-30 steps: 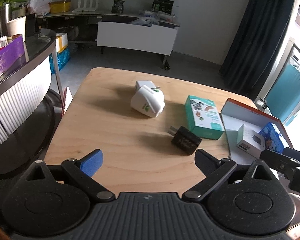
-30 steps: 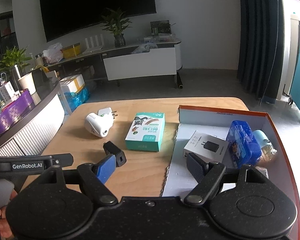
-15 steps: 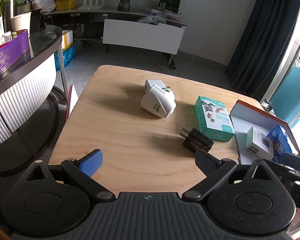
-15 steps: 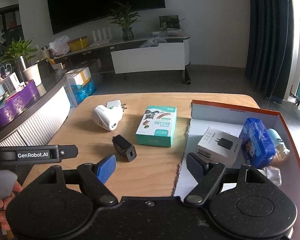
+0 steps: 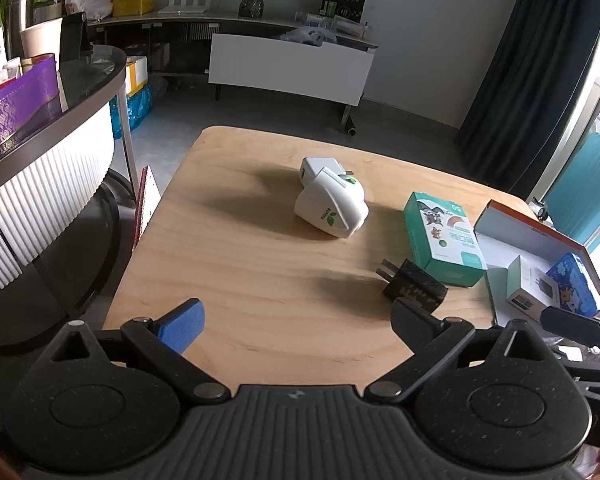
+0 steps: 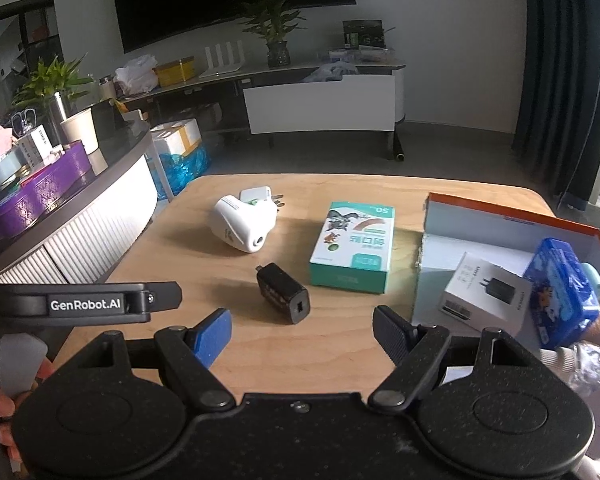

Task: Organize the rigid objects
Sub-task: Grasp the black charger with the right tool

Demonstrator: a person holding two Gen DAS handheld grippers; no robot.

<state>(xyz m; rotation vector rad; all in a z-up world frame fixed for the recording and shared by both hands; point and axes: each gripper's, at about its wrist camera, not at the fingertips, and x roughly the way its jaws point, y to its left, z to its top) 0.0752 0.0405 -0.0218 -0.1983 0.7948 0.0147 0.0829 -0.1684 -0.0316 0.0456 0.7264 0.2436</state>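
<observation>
black charger [image 6: 282, 293] lies on table [image 6: 332, 344] just left of box [image 6: 512, 236], now nearer right gripper [image 6: 302, 330] than a second ago. left gripper [image 5: 298, 322] idle; both jaws spread, empty. pickup looks next.

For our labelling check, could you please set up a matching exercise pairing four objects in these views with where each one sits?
Things:
1. black charger
2. white charger box
3. green box
4. white plug adapter

Places:
A. inside the orange-rimmed box
B. on the table, nearest the right gripper
C. farthest left on the table
D. on the table, just left of the orange-rimmed box

Pairs: 1-B, 2-A, 3-D, 4-C
</observation>
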